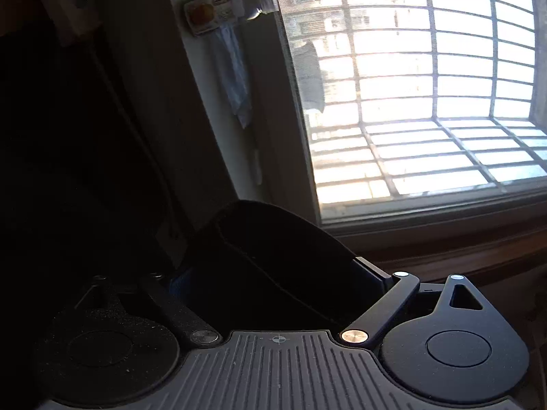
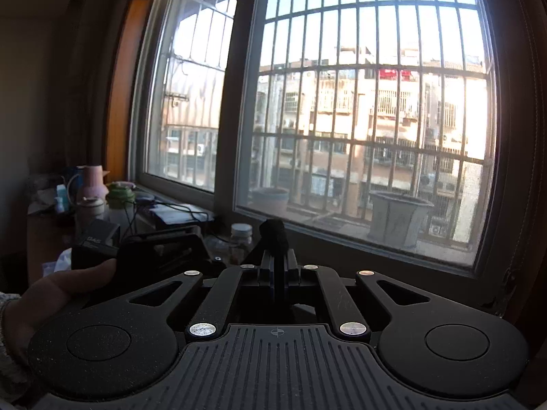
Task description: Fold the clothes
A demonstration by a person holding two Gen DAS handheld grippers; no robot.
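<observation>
A dark garment [image 1: 290, 239] fills the gap between the wide-spread fingers of my left gripper [image 1: 273, 273], folded over itself. The pads do not visibly press on it. This view is rolled to one side and very dark on the left, so the left finger is hard to make out. In the right wrist view my right gripper [image 2: 277, 256] is shut, and a small tuft of black cloth [image 2: 272, 230] sticks up from between its fingertips. At the left of that view a person's hand [image 2: 51, 294] holds the left gripper [image 2: 164, 253].
A barred window [image 2: 359, 119] with a dark sill [image 2: 376, 259] runs straight ahead. A cluttered desk at the left holds a pink cup [image 2: 92, 177], bottles and cables. A glass jar [image 2: 241, 235] stands near the sill. A plastic bottle [image 1: 232, 3] shows beside the window frame.
</observation>
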